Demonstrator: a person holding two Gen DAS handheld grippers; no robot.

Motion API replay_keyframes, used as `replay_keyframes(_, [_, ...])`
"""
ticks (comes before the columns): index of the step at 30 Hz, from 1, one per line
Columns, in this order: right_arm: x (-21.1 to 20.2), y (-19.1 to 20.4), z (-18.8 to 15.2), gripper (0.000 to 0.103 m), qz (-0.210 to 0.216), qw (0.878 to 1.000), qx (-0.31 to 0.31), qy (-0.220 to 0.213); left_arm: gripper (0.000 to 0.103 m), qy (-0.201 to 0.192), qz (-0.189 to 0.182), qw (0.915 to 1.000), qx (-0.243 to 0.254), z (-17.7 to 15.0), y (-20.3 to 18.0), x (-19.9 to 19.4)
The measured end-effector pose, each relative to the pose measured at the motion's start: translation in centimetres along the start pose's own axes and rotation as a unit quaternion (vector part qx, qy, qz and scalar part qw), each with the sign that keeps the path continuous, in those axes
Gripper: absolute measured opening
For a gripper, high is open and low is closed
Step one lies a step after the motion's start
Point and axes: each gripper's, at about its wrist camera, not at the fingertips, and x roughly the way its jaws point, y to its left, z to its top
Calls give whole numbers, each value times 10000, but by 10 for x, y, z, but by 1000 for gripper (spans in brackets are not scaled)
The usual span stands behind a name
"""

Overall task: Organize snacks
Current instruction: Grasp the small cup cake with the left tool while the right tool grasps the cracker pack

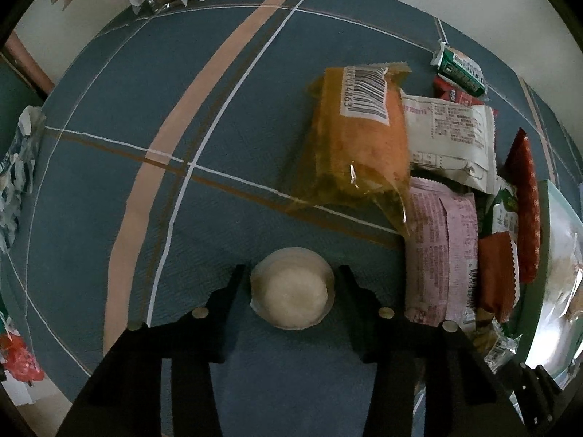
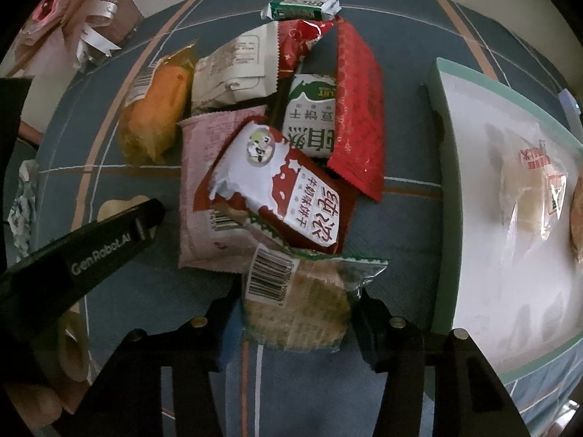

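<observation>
A round white cake (image 1: 291,291) in a clear wrapper lies on the blue tablecloth between the fingers of my left gripper (image 1: 291,280). Both pads touch its sides, so the gripper is shut on it. In the right wrist view my right gripper (image 2: 295,302) is shut on a clear packet of square biscuits (image 2: 295,313) with a barcode label, at the near end of a snack pile. The pile holds a red-and-white milk biscuit packet (image 2: 284,189), a pink packet (image 2: 204,182), a red packet (image 2: 357,109) and an orange cake in yellow wrap (image 1: 360,145).
A white tray with a mint-green rim (image 2: 441,145) stands right of the pile, holding wrapped pastries. The left gripper's black housing (image 2: 91,251) crosses the lower left, with a hand (image 2: 32,400) behind it. Crumpled wrappers (image 1: 18,167) lie at the table's left edge.
</observation>
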Motion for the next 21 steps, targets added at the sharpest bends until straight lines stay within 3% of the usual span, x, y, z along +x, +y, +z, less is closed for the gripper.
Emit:
replay_keyframes(12, [-15,-11,4,52,41,10000,-35,-35,44,-107,-221,9995,-198,9,19,-18])
replay_keyframes(21, [-38,-14,10,52,199,9996,41,-186,43,-424,-322,9982,-289,7,30,-51])
